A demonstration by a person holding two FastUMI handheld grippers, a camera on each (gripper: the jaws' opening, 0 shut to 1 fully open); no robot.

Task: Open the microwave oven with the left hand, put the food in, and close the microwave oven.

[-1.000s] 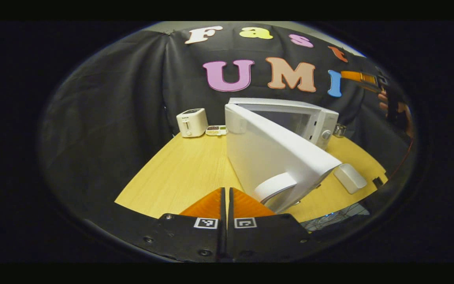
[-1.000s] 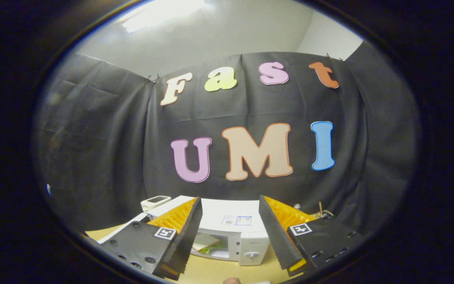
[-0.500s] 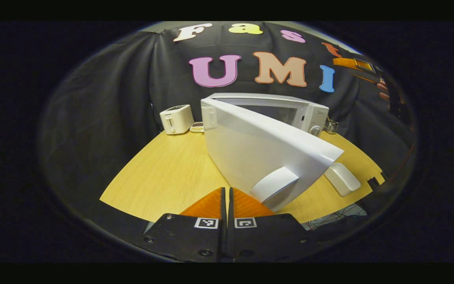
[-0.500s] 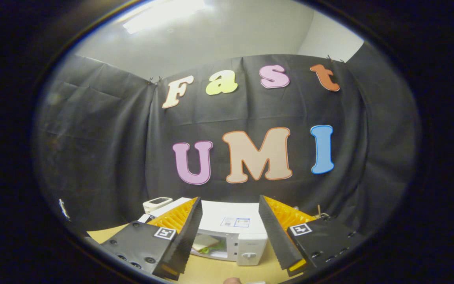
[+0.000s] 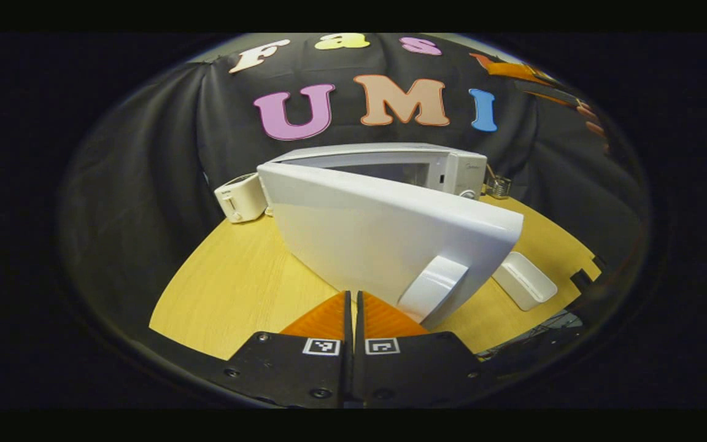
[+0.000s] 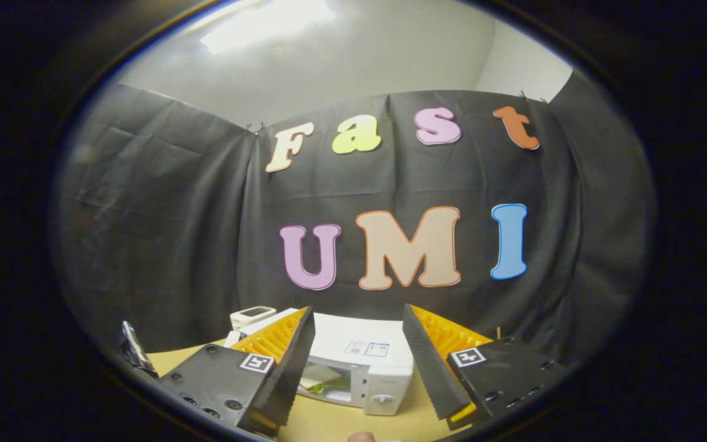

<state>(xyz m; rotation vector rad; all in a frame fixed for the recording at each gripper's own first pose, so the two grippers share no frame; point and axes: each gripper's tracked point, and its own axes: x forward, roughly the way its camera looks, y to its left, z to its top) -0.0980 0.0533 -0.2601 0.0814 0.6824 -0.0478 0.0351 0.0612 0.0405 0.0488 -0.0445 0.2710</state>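
left gripper [image 5: 353, 307] is sitting low with jaws pressed together, gripping nothing; right gripper [image 6: 358, 350] is hovering high, jaws spread wide.

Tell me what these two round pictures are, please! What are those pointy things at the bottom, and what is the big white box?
A person holds a grabbing tool in each hand, and each tool carries a little camera. One picture comes from the left gripper, whose two fingers are pressed together with nothing between them. The other comes from the right gripper, whose fingers stand wide apart, also holding nothing.

The big white box is a microwave oven on a wooden table. Its door is swung open, with a handle close to the left gripper. In the right gripper view you can see food already lying inside.

Also on the table are a small white toaster and a white dish beside the door.
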